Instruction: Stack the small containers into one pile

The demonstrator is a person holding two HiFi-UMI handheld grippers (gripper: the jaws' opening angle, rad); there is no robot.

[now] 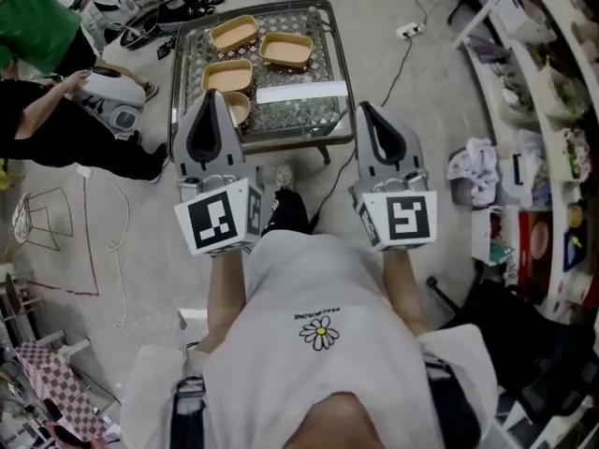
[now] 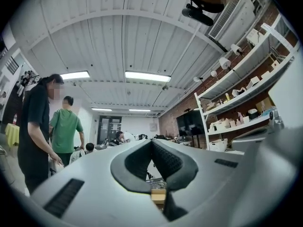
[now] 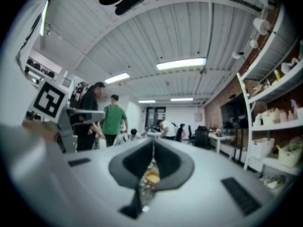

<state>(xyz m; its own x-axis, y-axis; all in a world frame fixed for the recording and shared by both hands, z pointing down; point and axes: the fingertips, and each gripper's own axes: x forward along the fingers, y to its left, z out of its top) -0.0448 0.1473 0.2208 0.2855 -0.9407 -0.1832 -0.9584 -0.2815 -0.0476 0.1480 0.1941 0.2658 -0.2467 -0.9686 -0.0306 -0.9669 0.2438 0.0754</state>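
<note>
Currently you hold the left gripper (image 1: 213,96) and the right gripper (image 1: 366,108) side by side over the near edge of the glass-topped surface (image 1: 309,117), both pointing away from your body. Left fingers (image 2: 165,160): pressed together, nothing between them. Right fingers (image 3: 165,162): also together, nothing gripped. Four tan small containers lie on the surface, none stacked. The far-left container (image 1: 234,34) and the far-right container (image 1: 286,50) sit near each other at the back. The middle container (image 1: 227,76) lies in front of them, and the nearest container (image 1: 238,108) is just beside it, partly hidden behind the left gripper's tip. A white strip (image 1: 301,92) lies to the right of these two. A person in green (image 1: 28,17) and a person in black (image 1: 56,129) are to the left of the surface. Shelves (image 1: 552,110) run along the right.
</note>
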